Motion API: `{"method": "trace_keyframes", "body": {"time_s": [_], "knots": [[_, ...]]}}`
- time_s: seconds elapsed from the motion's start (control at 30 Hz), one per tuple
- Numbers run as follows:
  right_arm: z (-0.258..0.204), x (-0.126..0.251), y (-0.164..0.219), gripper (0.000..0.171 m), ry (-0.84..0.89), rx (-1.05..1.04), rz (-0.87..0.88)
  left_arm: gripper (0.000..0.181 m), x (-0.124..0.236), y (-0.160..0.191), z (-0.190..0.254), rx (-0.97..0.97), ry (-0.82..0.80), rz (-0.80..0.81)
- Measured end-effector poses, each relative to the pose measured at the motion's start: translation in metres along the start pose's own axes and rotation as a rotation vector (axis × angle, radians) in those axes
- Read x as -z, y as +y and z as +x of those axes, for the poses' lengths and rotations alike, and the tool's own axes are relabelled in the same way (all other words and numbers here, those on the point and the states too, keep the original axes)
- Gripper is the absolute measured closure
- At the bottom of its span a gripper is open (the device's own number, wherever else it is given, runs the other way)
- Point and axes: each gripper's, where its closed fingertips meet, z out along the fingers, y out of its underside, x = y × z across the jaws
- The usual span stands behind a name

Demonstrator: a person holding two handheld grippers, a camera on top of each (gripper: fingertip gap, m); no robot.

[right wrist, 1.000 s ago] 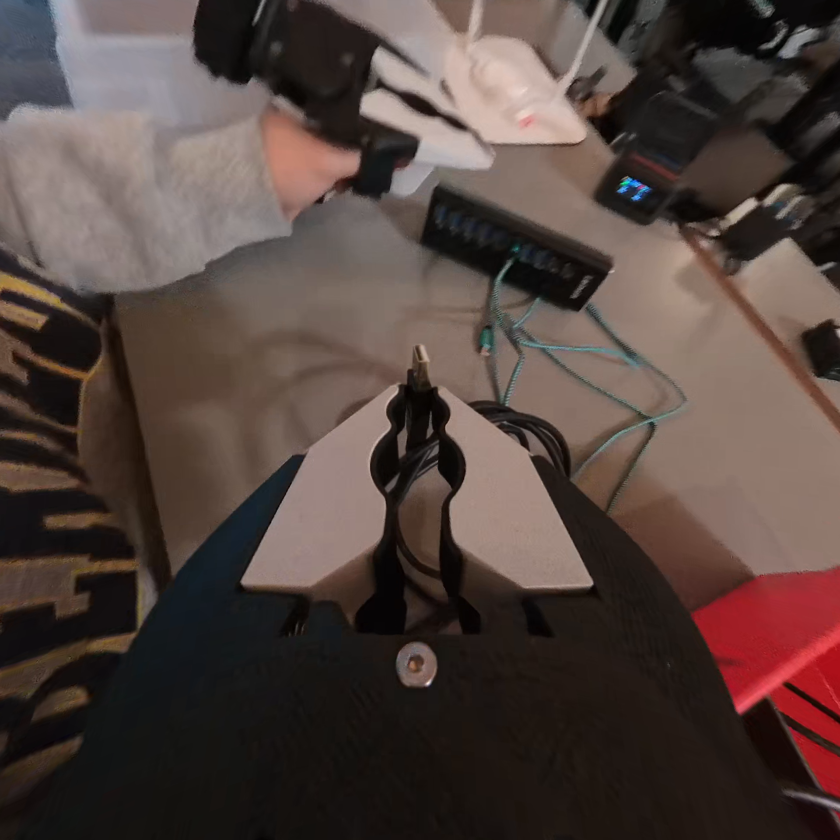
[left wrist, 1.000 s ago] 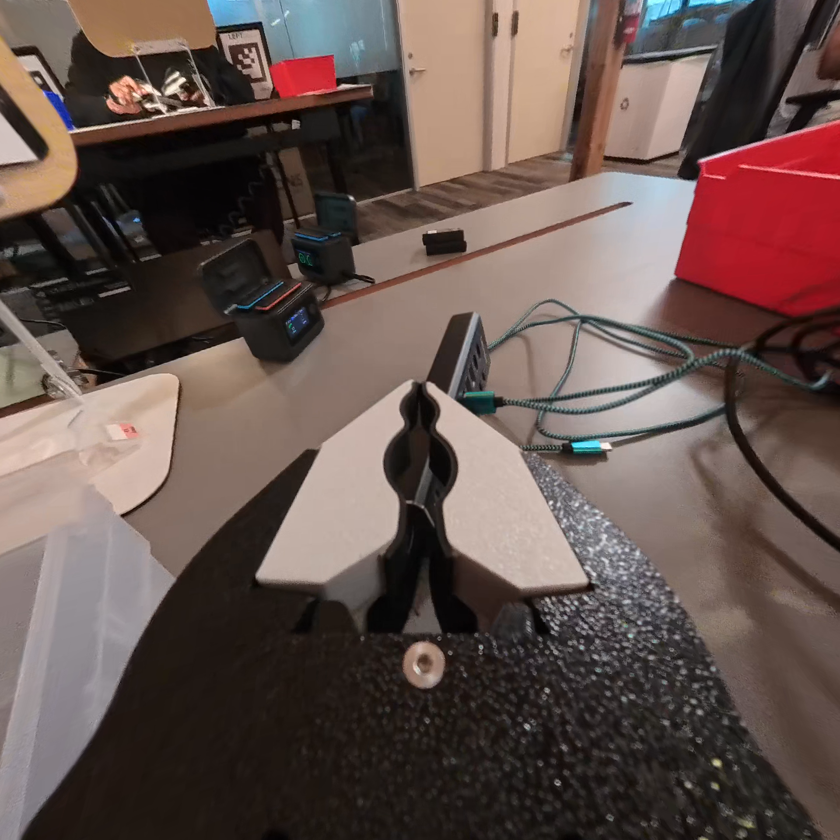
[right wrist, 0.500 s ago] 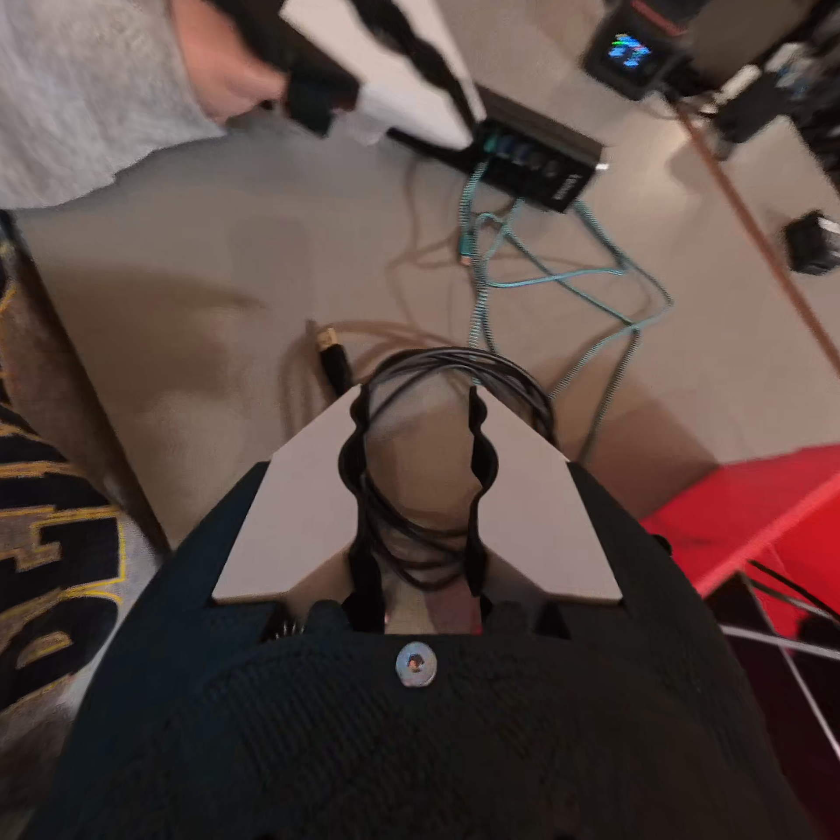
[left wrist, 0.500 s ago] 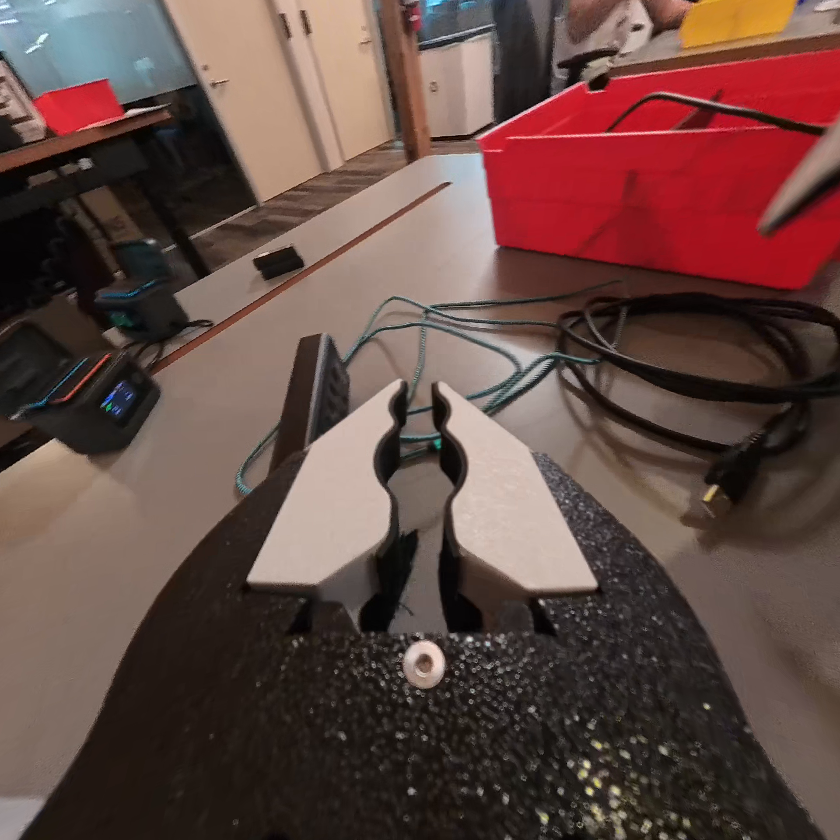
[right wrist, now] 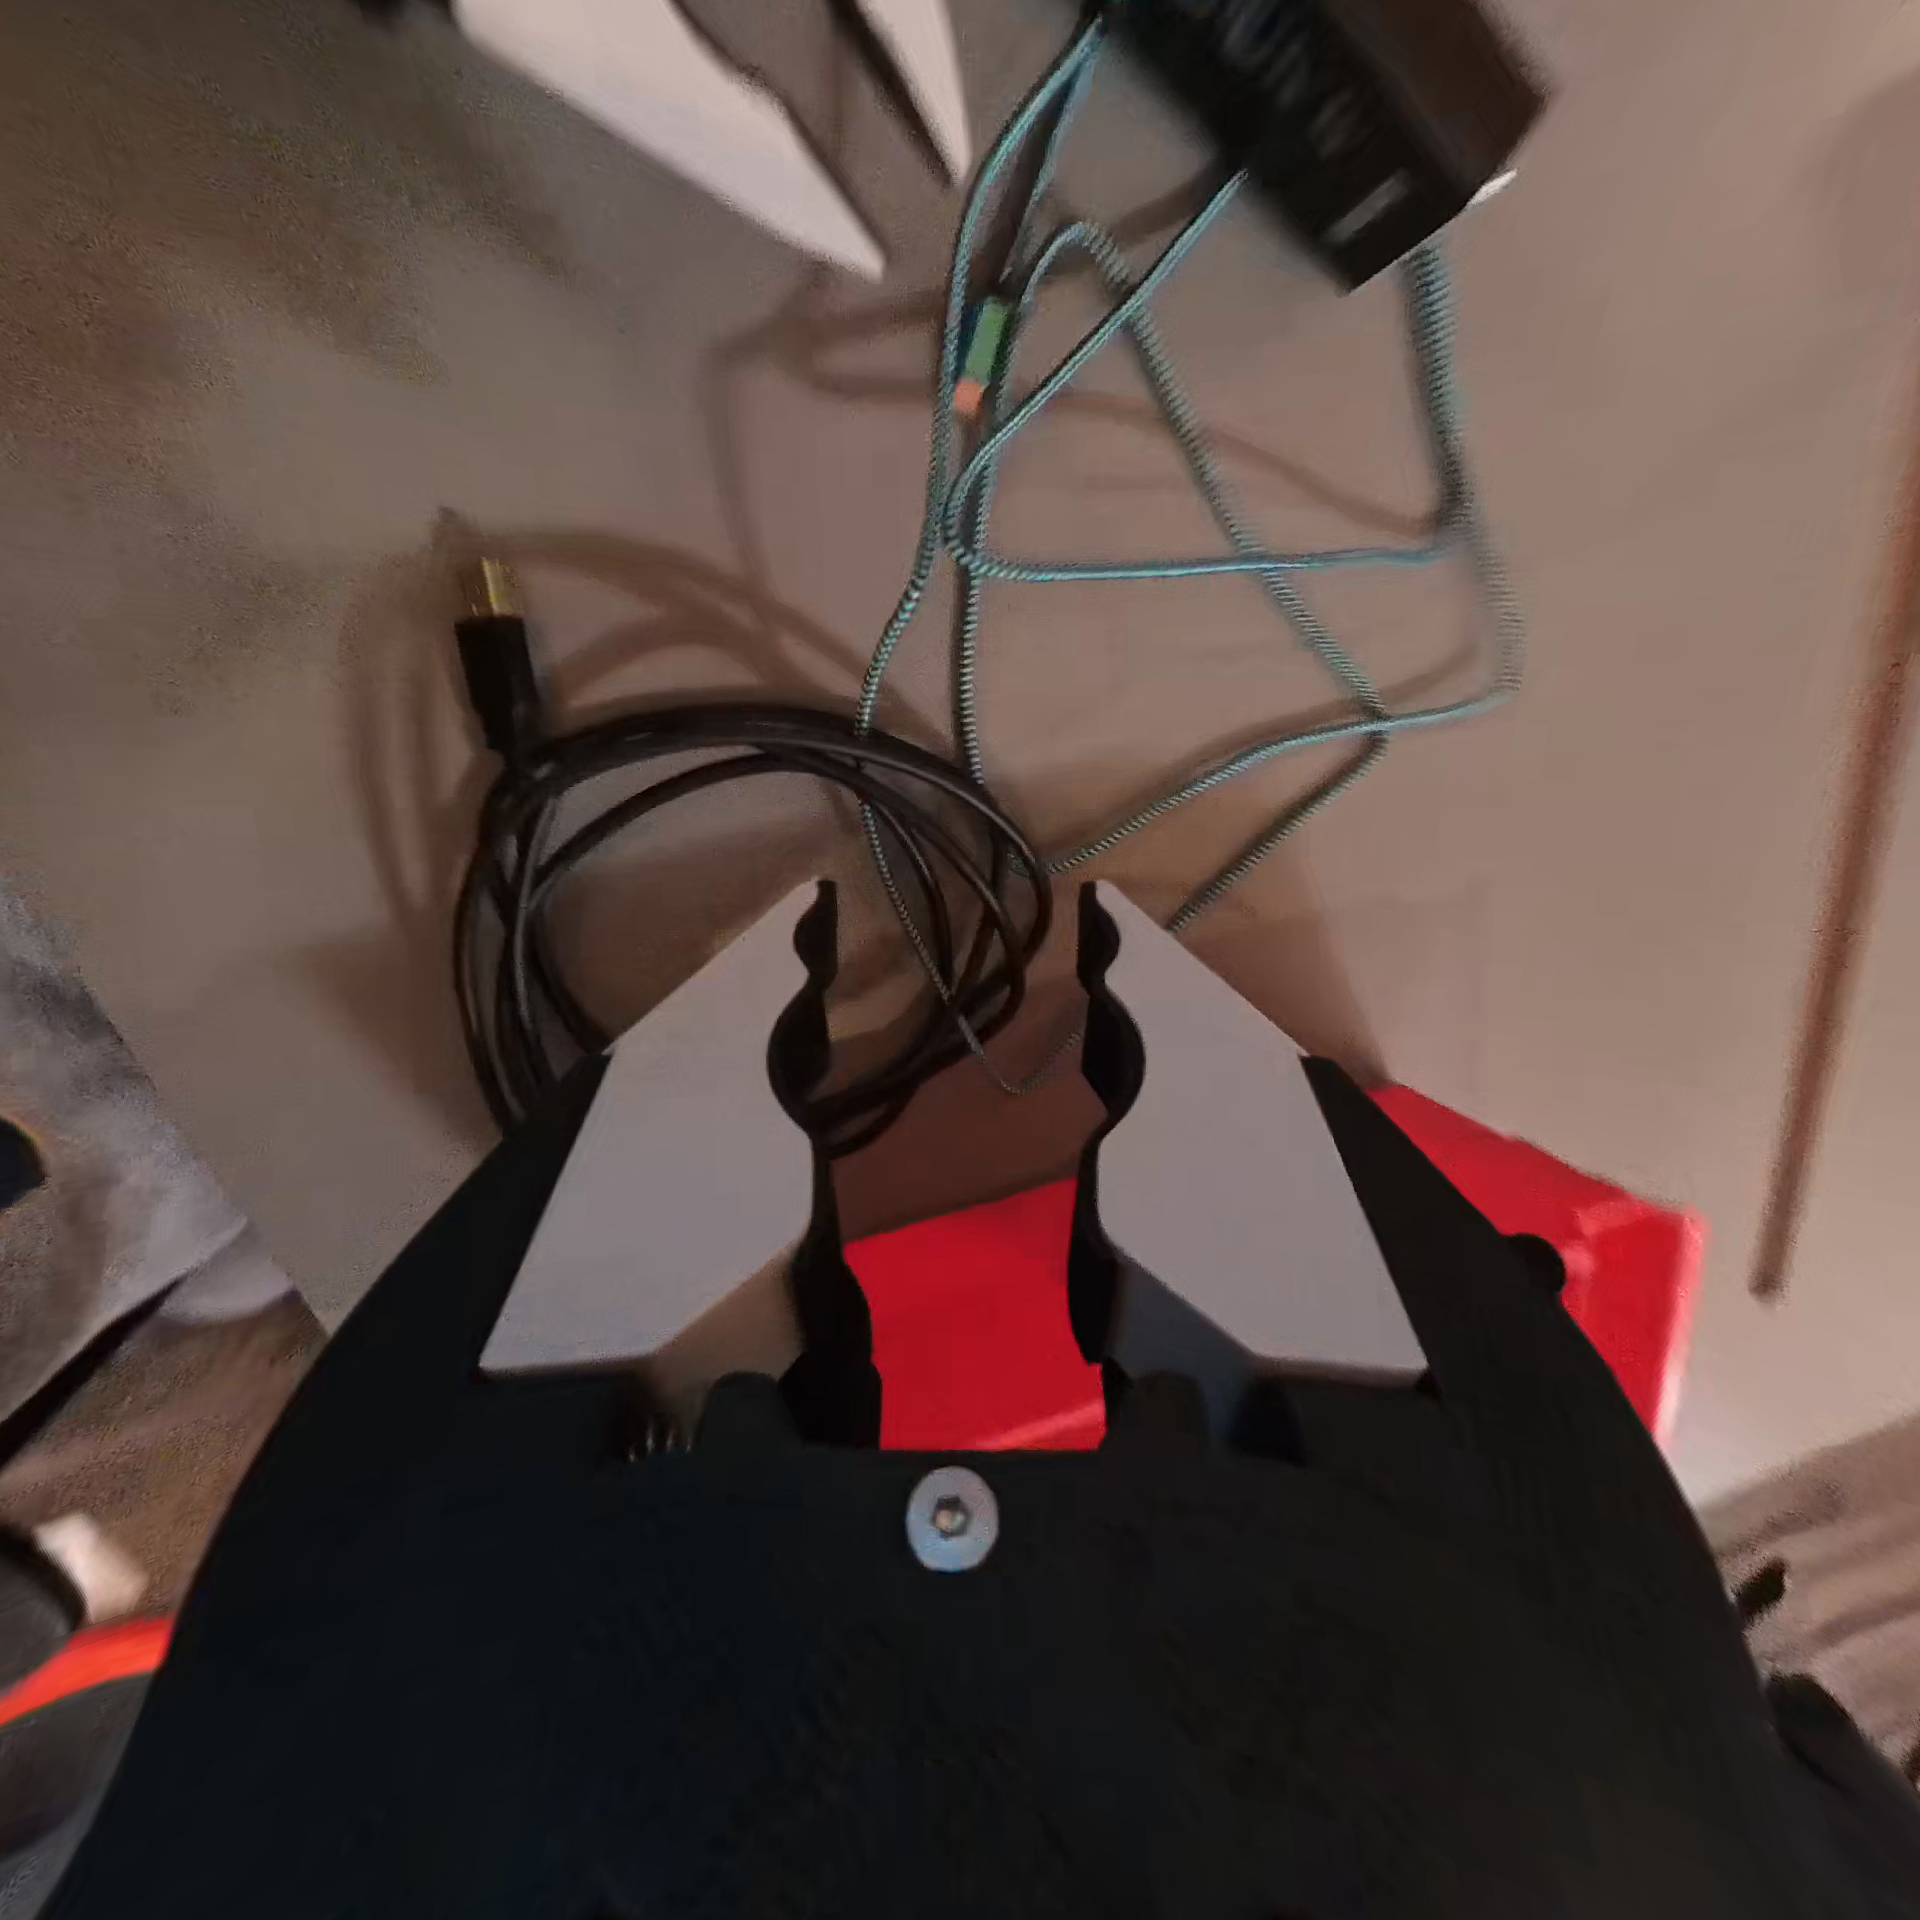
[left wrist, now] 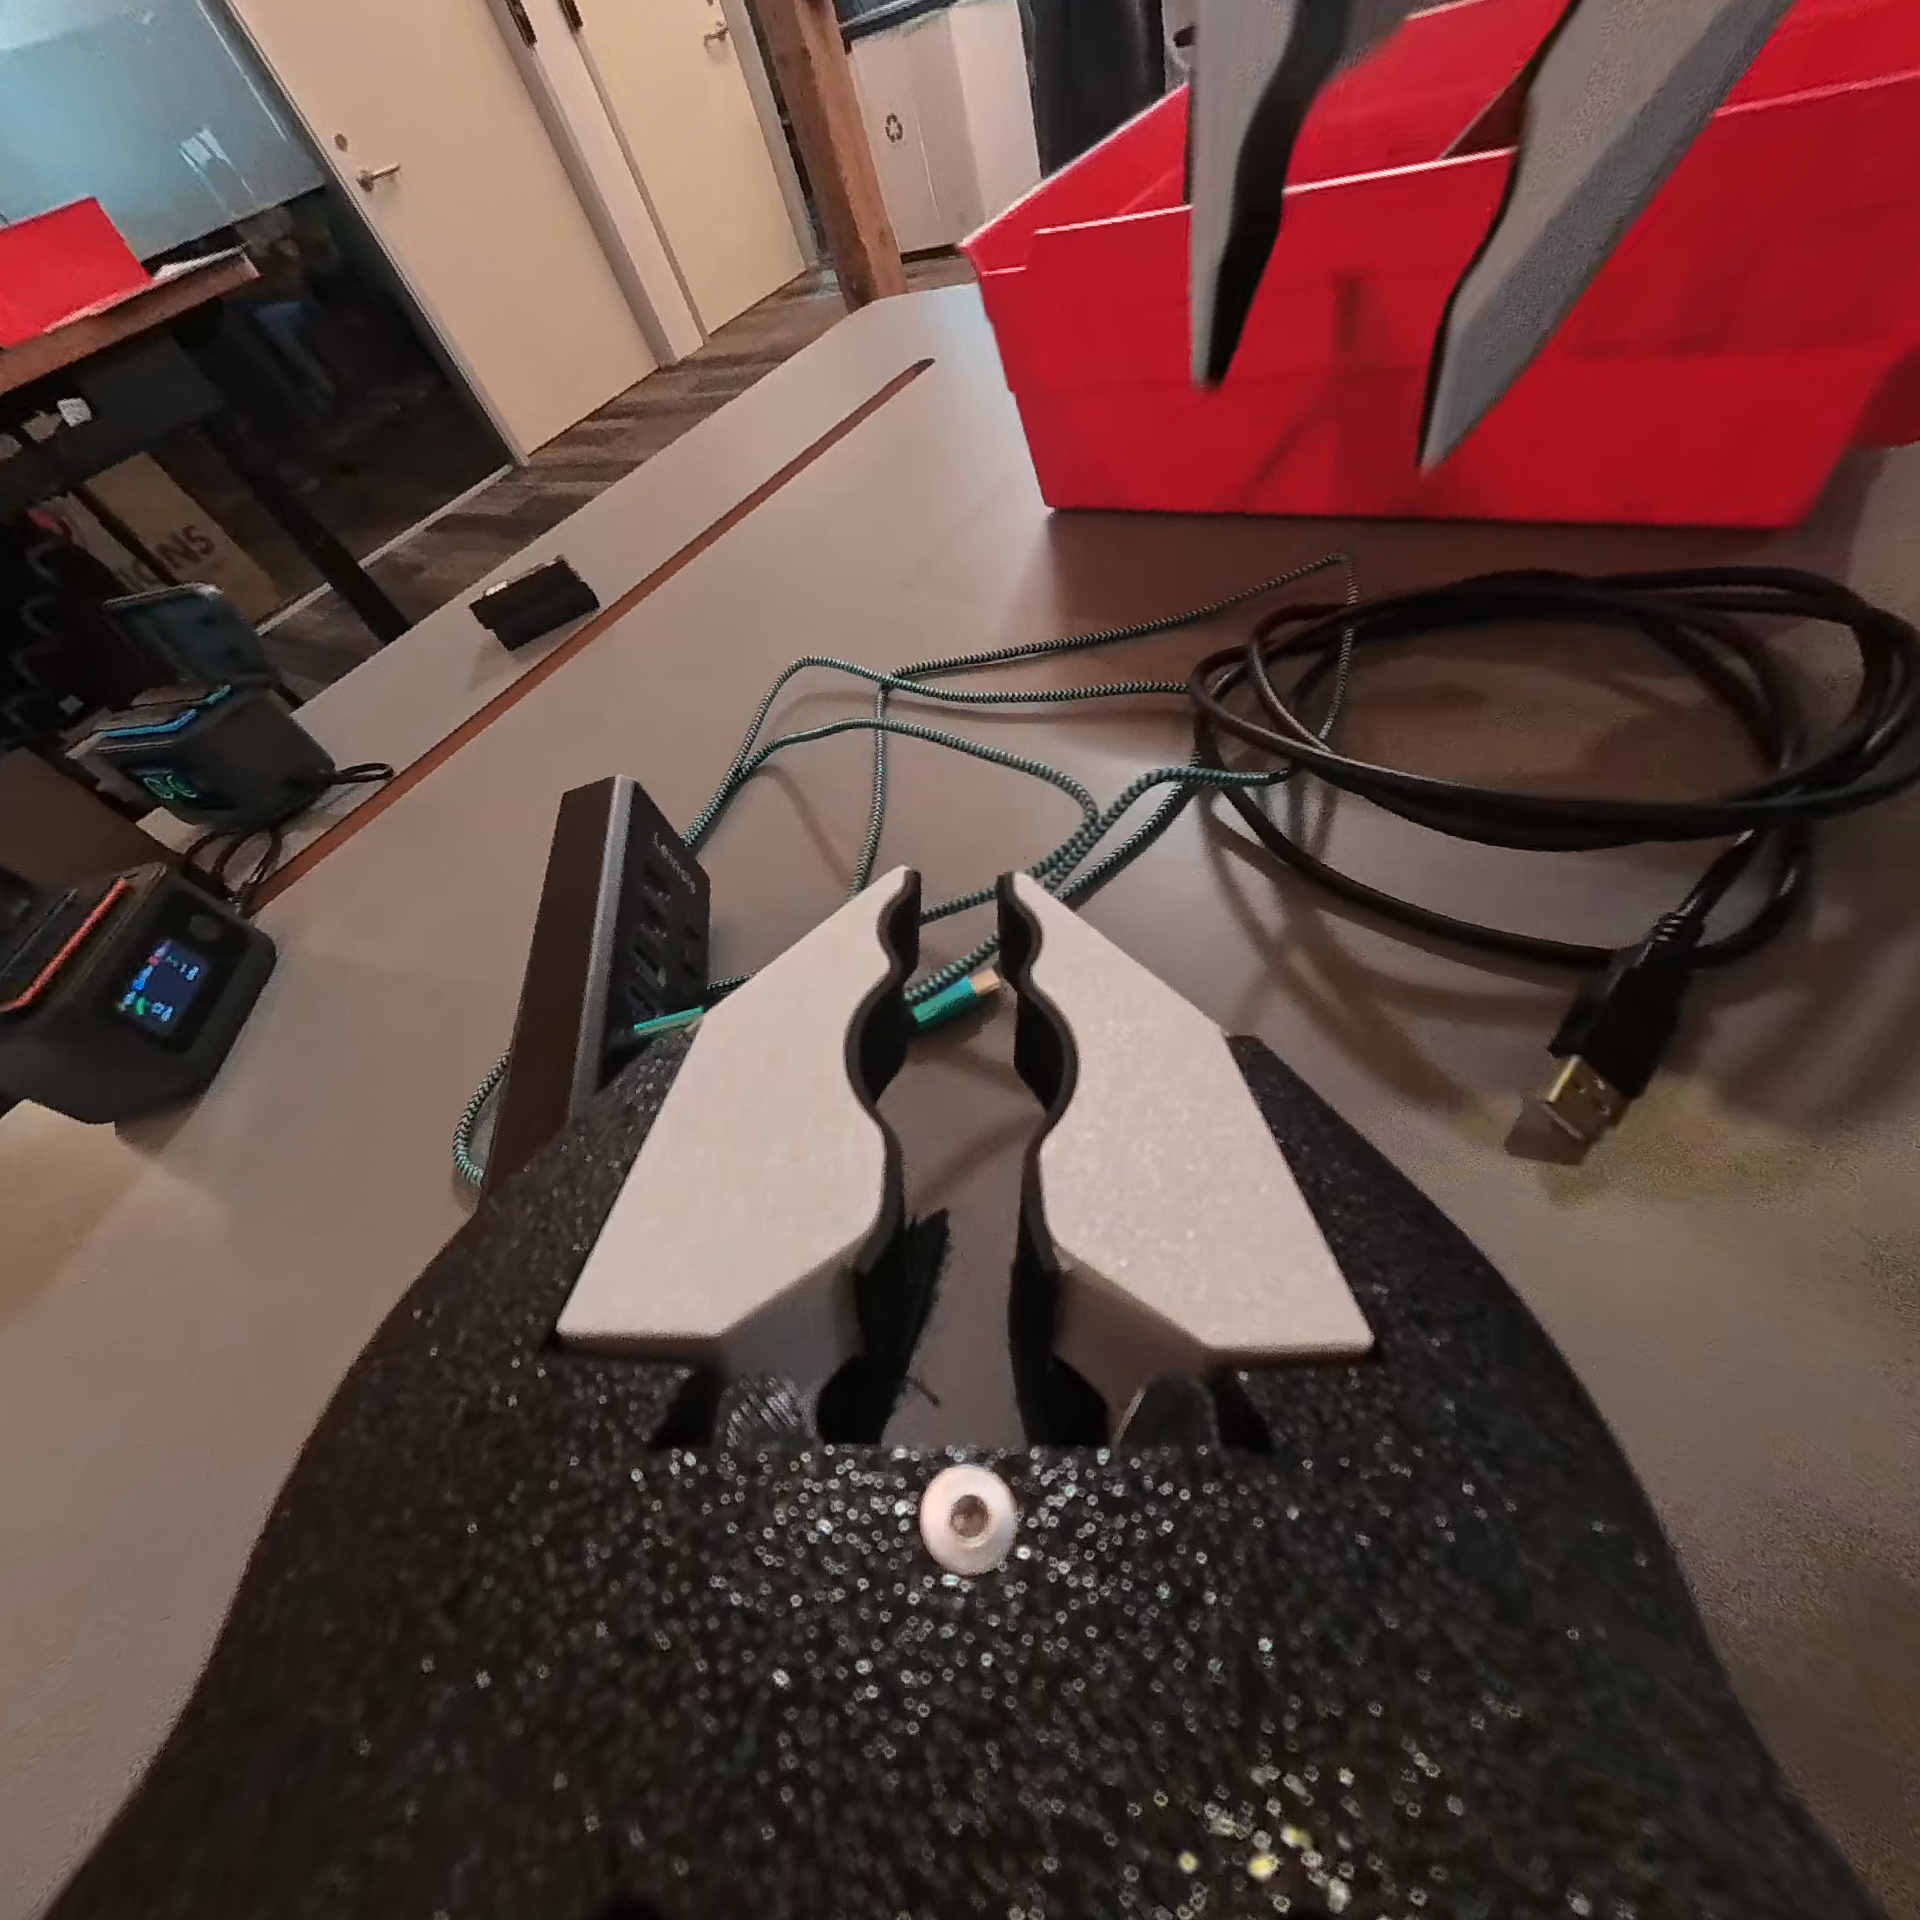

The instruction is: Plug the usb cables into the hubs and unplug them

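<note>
Your left gripper (left wrist: 958, 904) sits low over the table (left wrist: 312, 1195) with its jaws narrowly parted and nothing between them. Just past its tips lies a loose teal plug (left wrist: 951, 1003), flat on the table, with a bare metal tip.

The hub (left wrist: 613, 951) stands on its long edge just left of that gripper: a slim black bar with a row of ports along the face turned toward the cables. A second teal plug (left wrist: 665, 1023) is seated in a port near the hub's near end. The teal cable (left wrist: 1070, 831) is braided, teal flecked with black, and it loops loosely away across the table toward the bin (left wrist: 1351, 457).

The black cable (left wrist: 1558, 748) is smooth and round, coiled in several turns to the right, well apart from the hub. Its plug (left wrist: 1605, 1049) lies free on the table, a black moulded body with a gold-coloured metal end.

Your right gripper (right wrist: 956, 894) hangs above the black coil with jaws wide and empty; in the left wrist view it (left wrist: 1340, 384) hangs in front of the red bin. The right wrist view is blurred, so the hub's (right wrist: 1340, 125) ports cannot be made out there.
</note>
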Motion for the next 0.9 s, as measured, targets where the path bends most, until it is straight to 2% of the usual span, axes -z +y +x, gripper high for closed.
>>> {"method": "trace_keyframes", "body": {"time_s": [0.03, 0.1, 0.17, 0.27, 0.4, 0.47, 0.53, 0.6, 0.67, 0.77, 0.8, 0.9], "knots": [[0.000, -0.015, 0.003, 0.123, -0.066, 0.021, -0.032, 0.169, 0.001, 0.000, -0.001, 0.010, -0.002, 0.004], [0.004, -0.041, 0.009, 0.115, -0.129, 0.069, -0.074, 0.169, 0.002, -0.002, -0.003, 0.029, -0.001, 0.013], [0.006, -0.058, 0.017, 0.116, -0.158, 0.126, -0.124, 0.169, 0.003, -0.003, -0.004, 0.035, -0.005, 0.023], [0.010, -0.073, 0.030, 0.131, -0.150, 0.231, -0.200, 0.169, 0.004, -0.004, -0.005, 0.034, -0.010, 0.021], [0.005, -0.084, 0.038, 0.136, -0.150, 0.272, -0.245, 0.170, 0.003, -0.003, -0.003, 0.035, -0.007, 0.014], [0.005, -0.084, 0.037, 0.138, -0.117, 0.284, -0.245, 0.170, 0.002, -0.001, -0.003, 0.037, -0.005, 0.003], [0.005, -0.083, 0.037, 0.150, -0.072, 0.302, -0.228, 0.170, 0.001, -0.001, -0.002, 0.040, -0.003, -0.001], [0.005, -0.083, 0.036, 0.149, -0.028, 0.318, -0.204, 0.170, 0.001, -0.001, -0.001, 0.041, 0.001, -0.003], [0.008, -0.083, 0.036, 0.138, 0.006, 0.291, -0.191, 0.170, 0.001, -0.001, 0.000, 0.041, 0.004, -0.002], [0.002, -0.084, 0.039, 0.158, -0.079, 0.188, -0.190, 0.169, 0.000, 0.000, 0.002, 0.036, 0.007, -0.011], [0.003, -0.084, 0.039, 0.160, -0.079, 0.177, -0.192, 0.169, 0.000, 0.001, 0.002, 0.035, 0.006, -0.016], [0.018, -0.066, 0.042, 0.165, 0.070, 0.255, -0.214, 0.169, 0.000, 0.002, 0.000, 0.041, 0.002, -0.018]]}}
